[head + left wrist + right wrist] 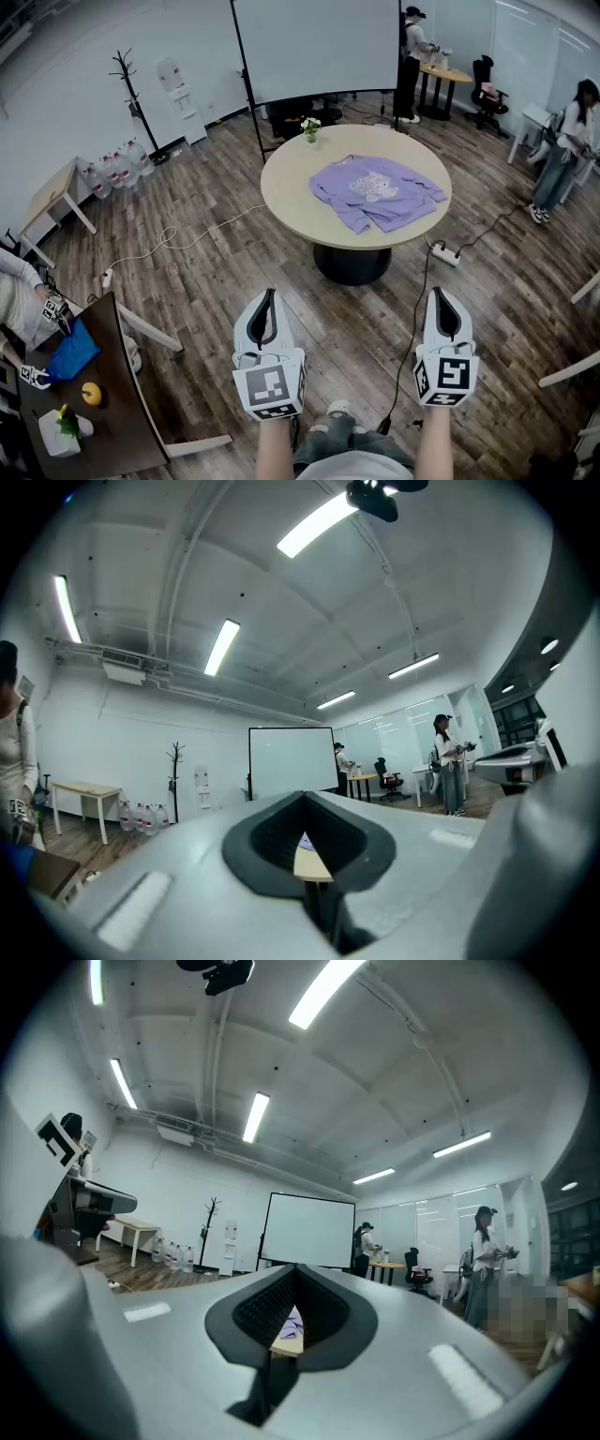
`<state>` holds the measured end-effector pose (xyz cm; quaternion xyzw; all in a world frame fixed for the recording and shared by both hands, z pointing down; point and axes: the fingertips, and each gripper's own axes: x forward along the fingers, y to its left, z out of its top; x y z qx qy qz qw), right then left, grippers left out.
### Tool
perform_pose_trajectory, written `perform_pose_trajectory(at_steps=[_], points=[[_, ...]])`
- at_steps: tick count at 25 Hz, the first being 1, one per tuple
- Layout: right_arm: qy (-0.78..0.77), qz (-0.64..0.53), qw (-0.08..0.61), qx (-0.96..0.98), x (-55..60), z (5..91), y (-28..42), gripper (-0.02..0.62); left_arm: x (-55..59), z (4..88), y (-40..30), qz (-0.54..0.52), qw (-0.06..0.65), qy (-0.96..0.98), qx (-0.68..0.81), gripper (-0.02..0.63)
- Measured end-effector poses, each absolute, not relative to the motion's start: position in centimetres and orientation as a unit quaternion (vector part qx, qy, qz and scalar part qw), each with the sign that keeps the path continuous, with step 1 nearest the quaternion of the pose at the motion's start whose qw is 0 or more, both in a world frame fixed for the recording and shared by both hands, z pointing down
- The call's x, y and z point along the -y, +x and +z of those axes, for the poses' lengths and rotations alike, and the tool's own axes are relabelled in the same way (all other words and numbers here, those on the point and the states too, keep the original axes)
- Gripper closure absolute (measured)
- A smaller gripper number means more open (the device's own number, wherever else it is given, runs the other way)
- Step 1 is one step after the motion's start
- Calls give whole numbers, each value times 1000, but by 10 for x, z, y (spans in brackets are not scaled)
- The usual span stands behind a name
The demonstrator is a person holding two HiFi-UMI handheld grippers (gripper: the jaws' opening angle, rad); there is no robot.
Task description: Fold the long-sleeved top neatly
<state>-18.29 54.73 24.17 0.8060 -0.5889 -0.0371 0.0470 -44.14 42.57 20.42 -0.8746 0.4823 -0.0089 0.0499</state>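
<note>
The long-sleeved top (pixel 377 191) lies spread out and unfolded at the middle of the round worktop (pixel 291 199), a little toward its right edge. It is lilac, front side up, with a pale print across the chest. The neckline points toward the far edge and the hem toward the near edge. One sleeve runs down the left side of the body and bends toward the near edge; the other reaches out toward the right edge. The cloth is mostly flat with a few soft wrinkles. A small vase of flowers (pixel 310 129) stands at the far left edge of the worktop, apart from the garment.

Both grippers are held over the wooden floor (pixel 206 281), well apart from the worktop and pointed toward it. The left gripper (pixel 268 294) has its fingers brought together, with nothing between them. The right gripper (pixel 439 292) also has its fingers closed together and carries nothing.

In the left gripper view, a sliver of the worktop and a bit of lilac cloth show through the opening behind the joined tips of the left gripper (pixel 305 795). The right gripper view shows the same through the right gripper (pixel 298 1268). A white screen (pixel 319 47) stands beyond the worktop's far edge.
</note>
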Motion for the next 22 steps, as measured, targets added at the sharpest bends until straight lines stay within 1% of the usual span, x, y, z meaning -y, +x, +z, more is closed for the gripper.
perform_pose_trajectory(at_steps=[12, 22], points=[[807, -35, 52, 587, -533, 247, -186, 573, -411, 207, -443, -8, 48, -877, -477, 605], [807, -34, 40, 588, -493, 249, -179, 566, -368, 212, -428, -10, 52, -883, -465, 605]])
